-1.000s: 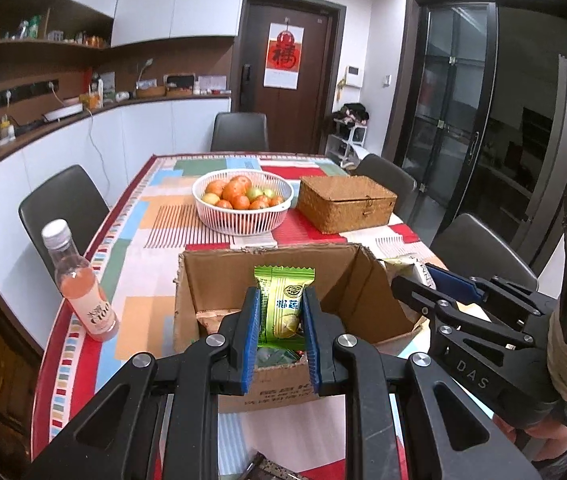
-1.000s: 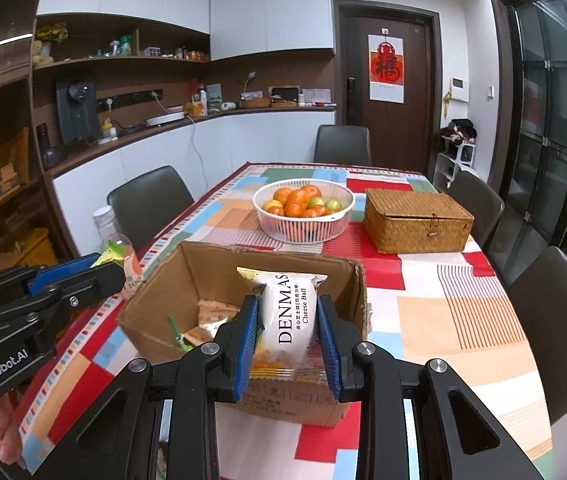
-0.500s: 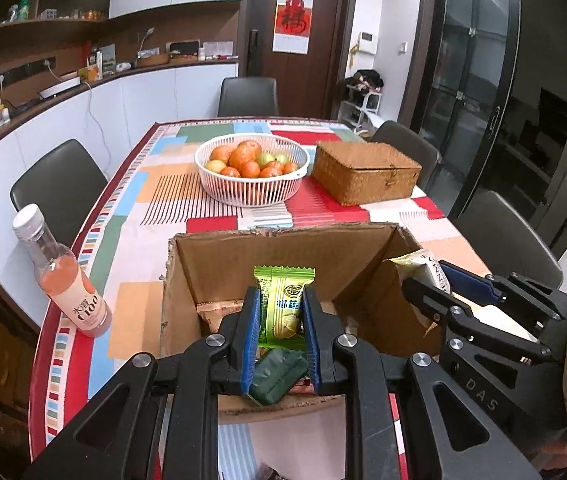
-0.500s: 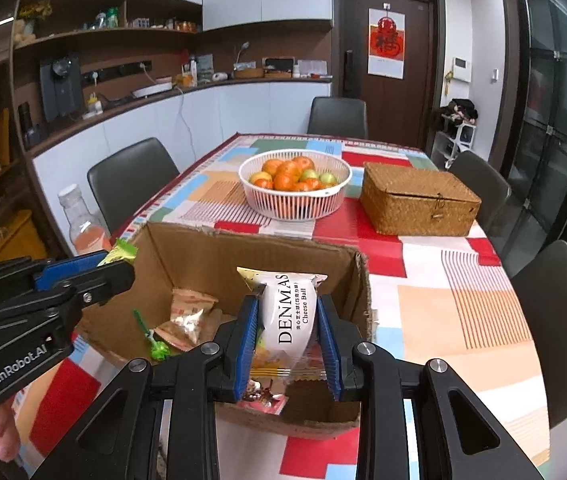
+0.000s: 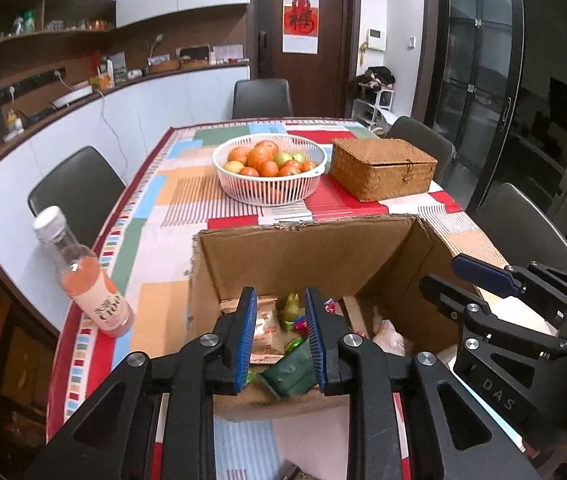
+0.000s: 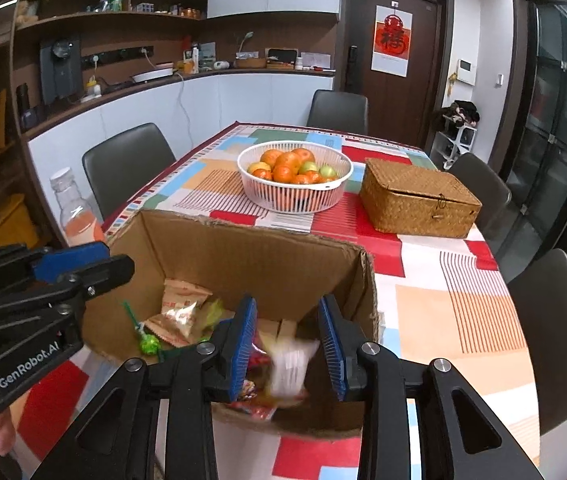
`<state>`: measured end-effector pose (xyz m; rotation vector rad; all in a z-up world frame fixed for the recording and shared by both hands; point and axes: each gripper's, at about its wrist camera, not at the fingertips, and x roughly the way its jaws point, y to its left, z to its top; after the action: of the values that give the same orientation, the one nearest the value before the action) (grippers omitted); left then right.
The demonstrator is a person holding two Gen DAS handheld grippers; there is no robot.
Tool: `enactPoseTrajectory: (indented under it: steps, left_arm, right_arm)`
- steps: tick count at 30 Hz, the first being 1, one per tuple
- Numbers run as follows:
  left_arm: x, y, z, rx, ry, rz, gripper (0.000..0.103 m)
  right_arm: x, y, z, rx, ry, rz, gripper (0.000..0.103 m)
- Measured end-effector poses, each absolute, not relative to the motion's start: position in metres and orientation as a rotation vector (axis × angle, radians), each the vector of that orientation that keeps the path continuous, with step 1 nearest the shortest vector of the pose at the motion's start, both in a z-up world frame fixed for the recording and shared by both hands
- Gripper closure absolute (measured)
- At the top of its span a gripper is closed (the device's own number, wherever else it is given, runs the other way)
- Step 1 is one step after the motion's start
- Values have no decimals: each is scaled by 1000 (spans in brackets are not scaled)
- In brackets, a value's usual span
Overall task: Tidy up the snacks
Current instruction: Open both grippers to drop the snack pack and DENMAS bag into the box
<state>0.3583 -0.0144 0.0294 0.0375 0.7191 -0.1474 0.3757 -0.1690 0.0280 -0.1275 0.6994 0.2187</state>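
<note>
Two hand-held grippers poised over an open cardboard box at the near end of a table covered with a colour-block cloth. The left gripper has just been opening: its blue pads stand apart with nothing pressed between them, and a green snack packet, blurred, lies tilted just below and between them, over the near wall of the box. The right gripper has likewise just been opening; its pads are parted and a white snack packet, motion-blurred and free of both pads, lies between them inside the near right corner of the box. On the box floor lie further snacks: an orange-and-white wrapper toward the left and a green lollipop near it. Beyond the box, at mid-table, stands a white basket of oranges and green fruit, with a lidded wicker box to its right. A bottle of pink drink stands upright near the left table edge, beside the box. Dark chairs surround the table.
</note>
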Motion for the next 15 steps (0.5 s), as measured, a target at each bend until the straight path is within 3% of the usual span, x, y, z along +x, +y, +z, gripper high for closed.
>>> enactPoseTrajectory:
  steps: [7,10,15]
  left_arm:
    - [313,-1,32,46,682,-127,71]
    - [292,3,32,61,669,-123,66]
    - [265,12,28,88,659,-89,61]
  right_arm:
    - [339,-165,31,-132,666,274,69]
    - [320,-162,31,-134,654,302,59]
    - [294,-152,25,-172,655,348,57]
